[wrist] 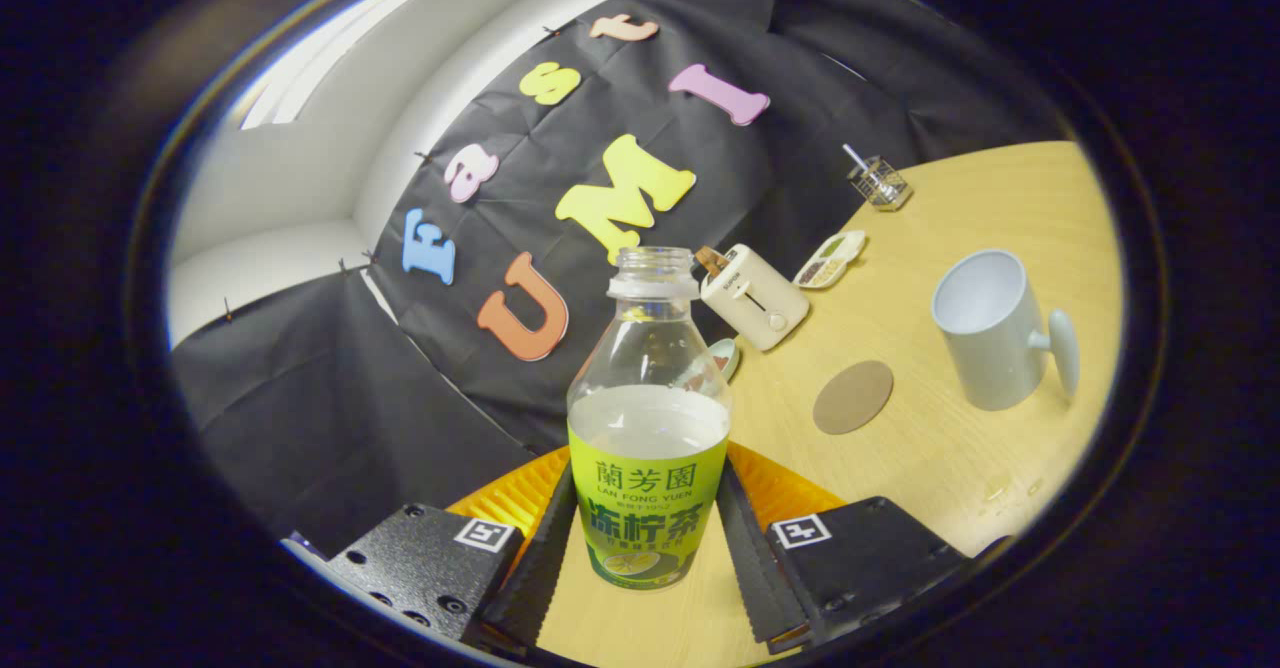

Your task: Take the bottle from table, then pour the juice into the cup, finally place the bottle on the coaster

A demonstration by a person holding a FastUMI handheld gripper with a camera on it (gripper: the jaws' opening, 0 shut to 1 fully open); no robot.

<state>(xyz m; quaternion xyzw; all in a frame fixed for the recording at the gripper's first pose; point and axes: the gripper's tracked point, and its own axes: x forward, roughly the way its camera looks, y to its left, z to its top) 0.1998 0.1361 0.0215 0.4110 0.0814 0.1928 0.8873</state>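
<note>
Pinching the uncapped bottle (pixel 648 418) at its label, the jaws risk spilling juice short of the cup (pixel 990 333) if tilted early.

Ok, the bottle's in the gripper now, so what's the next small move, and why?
Probably carry the bottle over toward the cup. The gripper has both fingers pressed on the bottle's sides, its cap is off, liquid sits at about label height, and the cup stands open and upright beyond the coaster.

Hand-held gripper (pixel 648 538): ribbed fingers, screwed finger mounts with square tag markers.
</note>
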